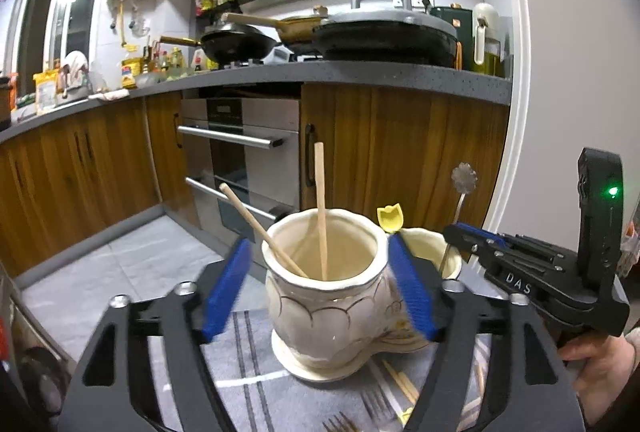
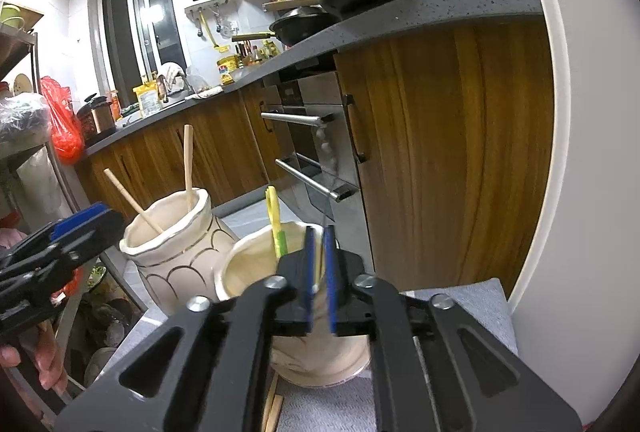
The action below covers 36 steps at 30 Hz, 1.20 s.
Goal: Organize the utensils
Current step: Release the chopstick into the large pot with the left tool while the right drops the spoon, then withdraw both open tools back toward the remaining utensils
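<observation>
A cream ceramic jar [image 1: 320,296] with gold scallop lines holds two wooden chopsticks [image 1: 320,208]. My left gripper [image 1: 320,284] is open, its blue pads on either side of the jar. A second cream jar [image 1: 430,248] behind it holds a yellow-topped utensil [image 1: 390,218] and a metal spoon [image 1: 460,192] with a flower end. My right gripper [image 2: 319,280] is shut on the thin metal spoon handle [image 2: 318,264] over the second jar [image 2: 256,264]. The yellow utensil [image 2: 274,216] and the scalloped jar [image 2: 176,244] also show there.
Loose chopsticks [image 1: 400,380] and forks [image 1: 340,422] lie on the striped grey cloth [image 1: 248,372] in front of the jars. Wooden cabinets [image 2: 452,152], an oven and a grey counter stand behind. A metal rack [image 2: 24,104] stands at the left.
</observation>
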Available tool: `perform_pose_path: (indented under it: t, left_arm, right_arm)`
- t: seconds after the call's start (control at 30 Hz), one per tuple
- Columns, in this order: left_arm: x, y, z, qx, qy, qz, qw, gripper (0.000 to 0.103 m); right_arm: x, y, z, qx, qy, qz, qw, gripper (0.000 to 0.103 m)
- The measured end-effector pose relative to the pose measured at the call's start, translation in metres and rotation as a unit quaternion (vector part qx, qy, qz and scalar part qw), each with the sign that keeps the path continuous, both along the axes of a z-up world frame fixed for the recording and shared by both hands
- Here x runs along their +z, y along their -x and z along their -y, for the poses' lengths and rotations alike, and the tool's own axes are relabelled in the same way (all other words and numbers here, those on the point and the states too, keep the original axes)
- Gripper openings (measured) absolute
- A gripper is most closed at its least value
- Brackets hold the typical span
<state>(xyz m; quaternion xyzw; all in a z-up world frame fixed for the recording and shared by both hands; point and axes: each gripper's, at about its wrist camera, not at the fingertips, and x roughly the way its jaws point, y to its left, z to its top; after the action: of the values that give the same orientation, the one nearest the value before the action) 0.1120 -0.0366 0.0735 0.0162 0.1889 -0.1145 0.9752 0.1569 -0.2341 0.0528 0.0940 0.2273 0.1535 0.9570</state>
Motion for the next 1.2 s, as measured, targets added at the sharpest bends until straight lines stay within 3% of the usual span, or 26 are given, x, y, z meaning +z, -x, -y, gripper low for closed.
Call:
perform_pose_path:
  t: [0.07,0.13,0.3,0.37,0.53,0.77,1.0,1.2]
  left_arm:
    - [0.002,0.005,-0.002,0.001,0.005,0.005,1.0,0.083]
    - [0.004,0.011,-0.004,0.003,0.009,0.006,0.9999,0.092]
    - [0.002,0.023,-0.013,0.006,0.025,-0.007,0.9996,0.098]
    - [-0.001,0.029,-0.018,0.006,0.036,-0.016,0.9992,0.098]
    - [-0.01,0.049,-0.025,0.015,0.022,-0.026,0.9993,0.098]
    - [-0.031,0.075,-0.032,-0.002,0.004,-0.072,0.9974,0.098]
    - [-0.061,0.094,-0.06,0.011,0.031,-0.146,0.9887,0.098]
    - [-0.076,0.111,-0.078,0.031,0.029,-0.169,0.9847,0.098]
  right_arm:
    - [0.0,0.004,0.003,-0.001,-0.004,0.0,1.0,0.035]
    - [0.0,0.008,0.004,-0.001,0.0,-0.004,1.0,0.038]
    - [0.005,0.03,0.017,0.006,-0.014,-0.003,1.0,0.088]
    - [0.009,0.041,0.023,0.004,-0.016,0.005,1.0,0.098]
    - [0.012,0.064,0.033,-0.01,0.011,0.004,1.0,0.098]
    - [-0.002,0.089,0.037,0.01,0.032,-0.04,0.999,0.098]
    - [-0.021,0.115,0.013,0.052,0.077,-0.081,0.992,0.098]
    - [-0.041,0.134,-0.023,0.094,0.114,-0.106,0.983,0.098]
